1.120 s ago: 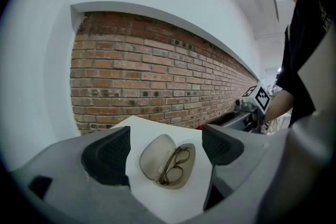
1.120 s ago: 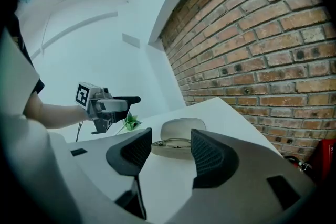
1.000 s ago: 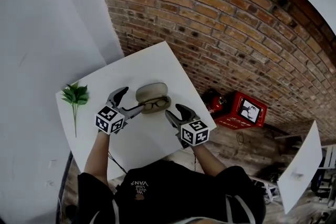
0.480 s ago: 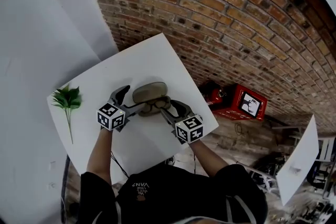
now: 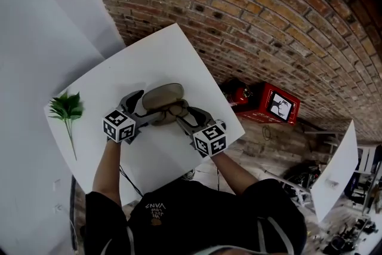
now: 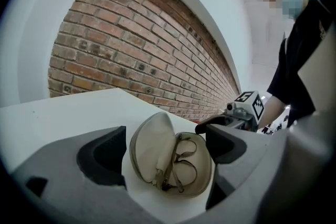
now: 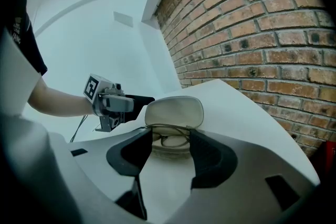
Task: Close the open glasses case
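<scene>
A brick wall [image 5: 268, 15] is seen along the far side, and a white surface [image 5: 155, 63] is set in front of it. On the floor to the right of the surface, a red box [image 5: 273, 106] is seen.

The left gripper [image 5: 143, 107] is held at the left of the glasses case [image 5: 162, 95] and the right gripper [image 5: 182, 116] at its near right, so that the case is flanked by both. The case is placed about the middle of the surface and is left open, its lid raised over the base.

In the left gripper view, the jaws of the left gripper [image 6: 165, 149] are spread wide, and the case [image 6: 157, 149] is framed between them, lid to the left and base to the right; nothing is grasped. The right gripper [image 6: 231, 120] is seen just beyond the case.

In the right gripper view, the jaws of the right gripper [image 7: 170, 152] are likewise released, with the near edge of the case [image 7: 174, 111] lying between their tips. Whether the case is touched there cannot be told.

A pair of glasses [image 6: 184, 157] is laid in the base. A green sprig [image 5: 65, 109] is laid at the far left edge of the surface, well apart from the case.
</scene>
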`<action>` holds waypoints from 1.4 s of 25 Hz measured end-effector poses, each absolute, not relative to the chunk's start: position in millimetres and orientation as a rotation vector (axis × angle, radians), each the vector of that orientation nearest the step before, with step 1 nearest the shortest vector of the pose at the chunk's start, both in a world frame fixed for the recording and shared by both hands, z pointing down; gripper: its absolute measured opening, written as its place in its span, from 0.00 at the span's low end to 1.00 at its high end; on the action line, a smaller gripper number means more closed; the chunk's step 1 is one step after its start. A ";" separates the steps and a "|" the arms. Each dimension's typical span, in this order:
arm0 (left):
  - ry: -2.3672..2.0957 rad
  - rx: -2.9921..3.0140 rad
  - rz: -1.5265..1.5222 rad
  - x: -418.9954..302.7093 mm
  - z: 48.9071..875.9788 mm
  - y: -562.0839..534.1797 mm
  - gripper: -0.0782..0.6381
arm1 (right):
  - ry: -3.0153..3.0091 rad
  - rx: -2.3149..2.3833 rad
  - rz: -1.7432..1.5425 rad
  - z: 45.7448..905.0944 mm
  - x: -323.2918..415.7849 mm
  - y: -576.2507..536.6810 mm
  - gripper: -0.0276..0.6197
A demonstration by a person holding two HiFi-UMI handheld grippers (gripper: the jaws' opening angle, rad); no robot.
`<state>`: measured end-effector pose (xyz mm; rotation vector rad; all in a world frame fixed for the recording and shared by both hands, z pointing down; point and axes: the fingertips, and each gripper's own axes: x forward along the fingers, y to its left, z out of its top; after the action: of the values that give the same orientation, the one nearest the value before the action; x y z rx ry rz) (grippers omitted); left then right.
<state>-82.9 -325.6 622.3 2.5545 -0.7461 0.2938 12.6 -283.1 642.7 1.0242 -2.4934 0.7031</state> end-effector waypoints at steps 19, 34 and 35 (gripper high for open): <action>-0.614 2.686 0.415 -55.1 605.0 -273.7 0.76 | -2.477 1.017 0.773 655.8 25.9 -256.3 0.37; -0.627 2.675 0.482 -39.2 616.5 -227.0 0.76 | -2.566 1.101 0.788 628.2 36.7 -252.7 0.35; -0.626 2.678 0.489 -38.9 618.8 -224.9 0.76 | -2.570 1.097 0.780 627.1 35.2 -252.9 0.35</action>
<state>-38.9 -224.9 618.8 2.6775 -0.6258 0.4891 35.2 -252.9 627.1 1.0967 -2.5702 0.7801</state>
